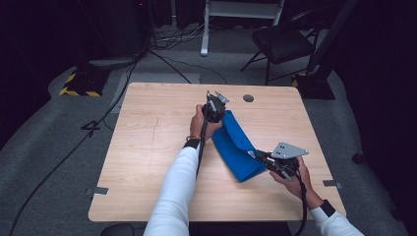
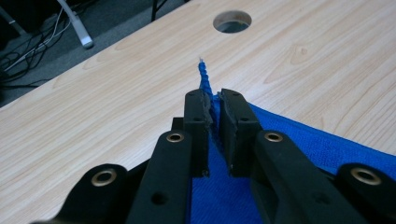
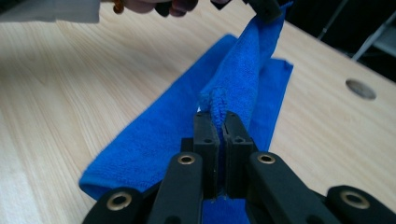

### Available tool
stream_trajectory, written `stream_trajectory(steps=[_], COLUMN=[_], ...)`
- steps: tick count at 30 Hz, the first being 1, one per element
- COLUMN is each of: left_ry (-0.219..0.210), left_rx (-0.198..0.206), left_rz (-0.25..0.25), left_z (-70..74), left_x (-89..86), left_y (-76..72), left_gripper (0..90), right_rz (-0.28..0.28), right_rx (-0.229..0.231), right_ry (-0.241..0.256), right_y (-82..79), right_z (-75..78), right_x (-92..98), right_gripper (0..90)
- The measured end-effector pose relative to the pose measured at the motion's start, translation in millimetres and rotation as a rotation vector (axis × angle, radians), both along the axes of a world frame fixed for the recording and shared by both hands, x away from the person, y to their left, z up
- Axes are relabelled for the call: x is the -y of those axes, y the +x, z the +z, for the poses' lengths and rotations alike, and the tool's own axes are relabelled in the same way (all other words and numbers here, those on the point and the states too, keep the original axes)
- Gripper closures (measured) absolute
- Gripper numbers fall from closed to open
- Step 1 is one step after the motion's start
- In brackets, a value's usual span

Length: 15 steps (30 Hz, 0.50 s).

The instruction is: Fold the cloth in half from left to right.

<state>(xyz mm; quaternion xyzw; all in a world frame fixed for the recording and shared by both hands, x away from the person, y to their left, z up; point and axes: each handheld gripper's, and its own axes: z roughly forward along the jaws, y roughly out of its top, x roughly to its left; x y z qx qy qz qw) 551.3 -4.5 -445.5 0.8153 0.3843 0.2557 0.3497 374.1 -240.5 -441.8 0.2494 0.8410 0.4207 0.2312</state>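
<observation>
A: How far along does the folding look?

B: Partway, I'd judge. The blue cloth (image 1: 237,146) lies as a long band running from the centre of the high view down toward the lower right, on the wooden counter (image 1: 147,147). It seems doubled over already, with one layer flat and another edge lifted.

A: And the tongs?

B: The left tongs (image 1: 215,104) sit at the upper end of the band, jaws pressed nearly together on a corner of the cloth; in the left gripper view a twisted blue tip (image 2: 204,77) pokes out above them. The right tongs (image 1: 260,156) are at the lower right end, jaws likewise clamped on a bunched corner, seen in the middle of the right gripper view (image 3: 223,122). Between them the held edge hangs taut above the flat layer.

A: So what's left?

B: Probably carrying that raised edge across and laying it down, then letting go. Neither is done yet.

A: Anything in the way?

B: Not on the counter. There's a round cable hole (image 1: 248,98) just right of the left tongs, near the far edge. A chair (image 1: 282,42) and loose cables (image 1: 177,37) stand on the floor in the upper part of the frame, well apart from the work.
</observation>
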Motion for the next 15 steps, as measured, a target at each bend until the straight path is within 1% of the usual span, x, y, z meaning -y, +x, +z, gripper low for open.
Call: stream_trajectory(steps=[2,3,5,6,7,8,9,10,11,12,13,14,15], left_ry=[0.005,0.022,0.025,0.038,0.038,0.044,0.047,0.048,0.048,0.037,0.025,0.026,0.026], left_rx=[-0.003,-0.006,-0.009,-0.009,-0.009,-0.007,-0.005,0.002,0.002,0.012,0.012,0.017,0.017], left_rz=[0.006,0.022,0.032,0.038,0.038,0.047,0.055,0.066,0.066,0.072,0.071,0.075,0.075], left_z=[-1.2,-2.9,-3.7,-4.0,-4.0,-4.0,-3.7,-2.9,-2.9,-1.1,3.4,6.3,6.3], left_x=[2.1,4.2,3.7,3.1,3.1,0.0,-2.3,-5.0,-5.0,-9.0,-18.3,-23.7,-23.7], left_y=[0.5,1.4,2.5,2.9,2.9,3.1,3.3,2.4,2.4,0.9,-0.9,-2.8,-2.8], left_gripper=[79.0,79.1,80.1,80.3,80.6,83.2,83.6,83.9,84.9,84.9,84.8,84.7,84.3], right_rz=[-0.012,-0.016,-0.032,-0.038,-0.038,-0.045,-0.049,-0.052,-0.052,-0.052,-0.047,-0.037,-0.03], right_rx=[-0.039,-0.055,-0.078,-0.089,-0.089,-0.099,-0.105,-0.106,-0.104,-0.104,-0.102,-0.097,-0.093], right_ry=[-0.007,-0.018,-0.025,-0.027,-0.027,-0.034,-0.034,-0.032,-0.03,-0.03,-0.018,-0.015,-0.01], right_y=[3.6,5.3,7.9,9.1,9.1,10.9,11.2,11.2,11.2,11.2,11.0,10.7,9.9], right_z=[-6.6,-9.7,-14.3,-16.0,-16.0,-18.4,-18.9,-19.0,-18.7,-18.7,-17.6,-16.9,-16.3], right_x=[1.2,1.5,2.2,2.6,2.6,3.4,4.0,4.5,4.8,4.8,3.7,2.2,-0.4], right_gripper=[86.8,86.4,85.5,85.4,85.4,85.4,85.4,85.4,85.4,85.4,85.9,86.2,86.3])
